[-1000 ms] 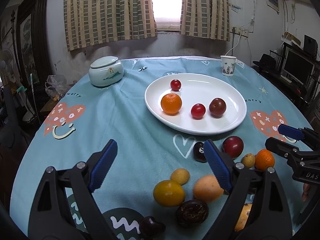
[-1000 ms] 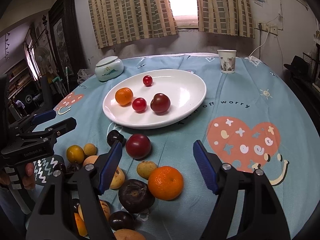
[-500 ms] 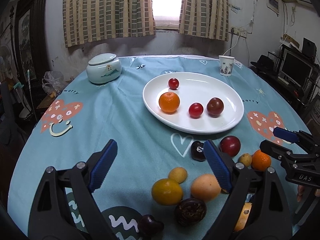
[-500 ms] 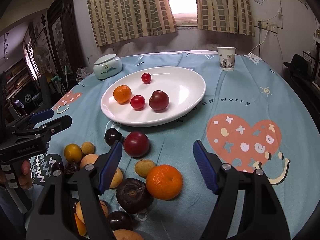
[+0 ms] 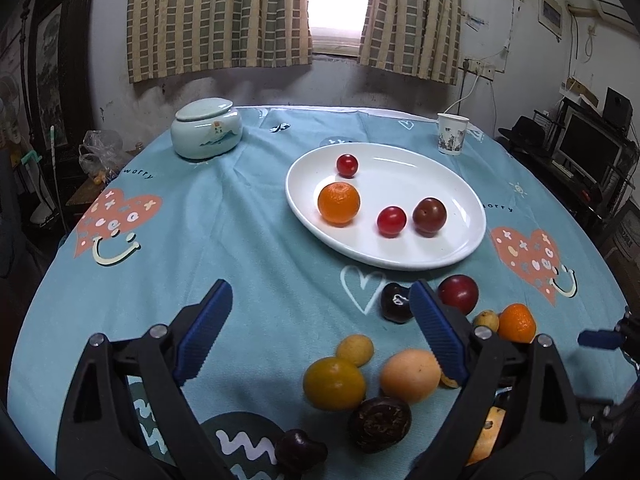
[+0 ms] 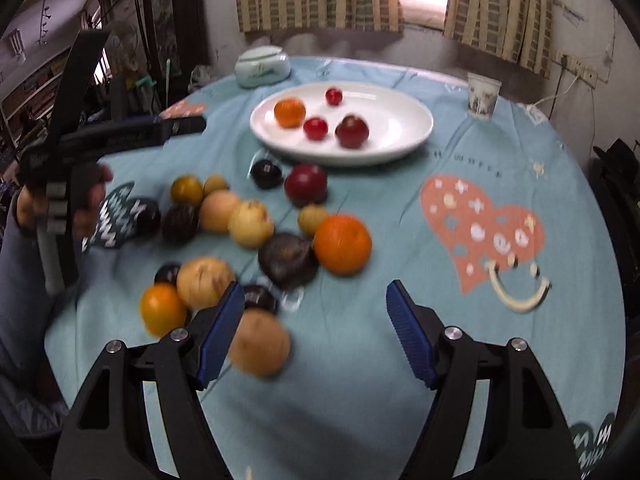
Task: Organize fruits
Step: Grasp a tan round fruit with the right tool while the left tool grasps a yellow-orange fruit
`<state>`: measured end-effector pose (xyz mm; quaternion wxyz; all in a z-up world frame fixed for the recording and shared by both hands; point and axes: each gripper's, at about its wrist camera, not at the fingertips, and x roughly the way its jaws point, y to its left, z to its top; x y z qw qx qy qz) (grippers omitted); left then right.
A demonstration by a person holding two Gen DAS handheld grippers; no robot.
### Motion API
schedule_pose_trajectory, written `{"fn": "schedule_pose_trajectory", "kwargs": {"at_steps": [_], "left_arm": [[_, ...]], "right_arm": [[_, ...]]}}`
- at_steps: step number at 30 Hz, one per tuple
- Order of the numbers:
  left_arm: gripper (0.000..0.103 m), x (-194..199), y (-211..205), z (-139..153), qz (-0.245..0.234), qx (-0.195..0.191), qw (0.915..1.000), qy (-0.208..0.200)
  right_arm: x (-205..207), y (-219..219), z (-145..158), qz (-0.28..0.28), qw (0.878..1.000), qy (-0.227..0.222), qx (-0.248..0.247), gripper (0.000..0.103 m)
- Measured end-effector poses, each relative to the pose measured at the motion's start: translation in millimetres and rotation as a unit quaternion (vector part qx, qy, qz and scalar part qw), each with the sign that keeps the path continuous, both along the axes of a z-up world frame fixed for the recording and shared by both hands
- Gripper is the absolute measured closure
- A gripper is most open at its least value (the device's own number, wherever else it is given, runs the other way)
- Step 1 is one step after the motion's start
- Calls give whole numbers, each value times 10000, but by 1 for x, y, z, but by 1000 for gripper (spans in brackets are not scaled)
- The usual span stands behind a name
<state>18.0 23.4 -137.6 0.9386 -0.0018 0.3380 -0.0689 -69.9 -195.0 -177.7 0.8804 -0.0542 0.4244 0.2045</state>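
Note:
A white plate (image 5: pixel 472 248) holds an orange (image 5: pixel 339 203), two small red fruits and a dark plum. Loose fruits lie in a cluster on the blue cloth in front of it: a yellow fruit (image 5: pixel 334 383), a peach-coloured one (image 5: pixel 412 376), a red plum (image 6: pixel 306 184), an orange (image 6: pixel 342 243) and several dark ones. My left gripper (image 5: pixel 320 292) hovers over the cluster's left part, its jaws opening, with no pad touching any fruit. My right gripper (image 6: pixel 315 292) stands open above the cloth near a tan fruit (image 6: pixel 259 342), gripping nothing. The right wrist view is blurred.
A pale green lidded jar (image 5: pixel 206 128) stands at the back left and a paper cup (image 5: pixel 451 134) at the back right. A hand (image 6: pixel 86 200) holds the left gripper at the left of the right wrist view. Furniture and a screen (image 5: pixel 588 152) crowd the table's right side.
The right gripper has swung back and rolled, so more of the fruit cluster shows, now blurred. In the left wrist view it has slid toward the right edge. The left gripper has hardly moved.

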Motion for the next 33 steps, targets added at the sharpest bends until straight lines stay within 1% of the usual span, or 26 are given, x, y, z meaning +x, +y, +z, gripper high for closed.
{"fn": "schedule_pose_trajectory", "kwargs": {"at_steps": [6,8,10,11,12,15,16,18,19,21,23,26,28,30,32,33], "left_arm": [[11,1,-3,-2,-71,43,10000,32],[11,1,-3,-3,-89,30,9999,65],[11,1,-3,-3,-98,33,9999,63],[11,1,-3,-3,-113,27,9999,64],[11,1,-4,-3,-143,30,9999,72],[11,-7,-7,-2,-272,123,9995,74],[11,-17,-7,0,-293,77,9995,86],[11,-41,-8,5,-593,-122,9981,142],[11,-55,-11,7,-699,-78,9975,120],[11,-80,-21,6,-858,164,9961,141],[11,-102,-33,0,-1030,296,9936,358],[12,-122,-47,-16,-1029,450,9911,711],[16,-128,-54,-25,-960,581,9903,817],[30,-130,-61,-33,-931,639,9891,947],[35,-126,-66,-38,-859,587,9882,1121],[35,-122,-67,-39,-841,547,9884,1141]], "right_arm": [[-5,17,-23,153,9994,299,-111,29],[-6,24,-28,221,9990,318,-212,29],[-8,29,-32,340,9985,263,-340,38],[-7,32,-35,401,9981,287,-366,54],[-7,34,-38,486,9975,342,-377,62],[-14,37,-36,529,9971,169,-530,63],[-16,35,-34,515,9974,127,-490,63],[-23,30,-28,482,9978,45,-446,63],[-27,25,-25,441,9982,-3,-414,63],[-34,16,-21,371,9987,-64,-341,63],[-40,10,-18,330,9989,-114,-310,63],[-47,6,-17,345,9990,-144,-247,63],[-51,5,-16,381,9990,-148,-192,63],[-55,5,-14,397,9989,-178,-163,63],[-58,5,-13,426,9989,-185,-100,63],[-58,5,-13,430,9989,-186,-87,63]]}}
